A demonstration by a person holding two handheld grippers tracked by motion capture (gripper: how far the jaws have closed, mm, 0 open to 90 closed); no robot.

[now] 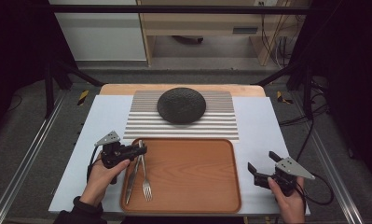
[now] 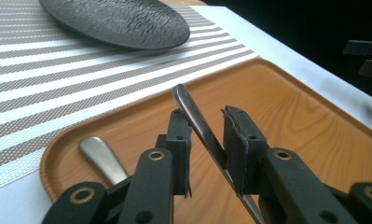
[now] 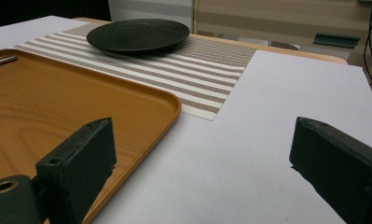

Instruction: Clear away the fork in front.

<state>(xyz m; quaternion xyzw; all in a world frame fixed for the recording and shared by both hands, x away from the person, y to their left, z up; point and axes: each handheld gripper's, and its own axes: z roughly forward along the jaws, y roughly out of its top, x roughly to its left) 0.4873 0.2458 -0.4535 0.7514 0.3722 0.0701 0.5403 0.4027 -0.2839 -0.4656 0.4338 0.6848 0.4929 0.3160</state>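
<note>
An orange wooden tray [image 1: 193, 186] lies at the table's front with a fork [image 1: 147, 189] and a knife [image 1: 132, 179] on its left side. My left gripper [image 1: 141, 150] reaches in over the tray's far left corner. In the left gripper view its jaws are closed in on a slim silver cutlery handle [image 2: 195, 116] that crosses slantwise between the pads [image 2: 182, 140]. A second handle [image 2: 99, 156] rests flat on the tray [image 2: 286, 121] beside it. My right gripper [image 1: 262, 167] sits right of the tray, wide open over bare table with nothing between its fingers [image 3: 81, 163].
A black textured plate [image 1: 181, 105] sits on a striped placemat [image 1: 221, 123] behind the tray. The white table surface [image 1: 263, 121] extends to both sides. Metal rails and cables run along the floor beside the table.
</note>
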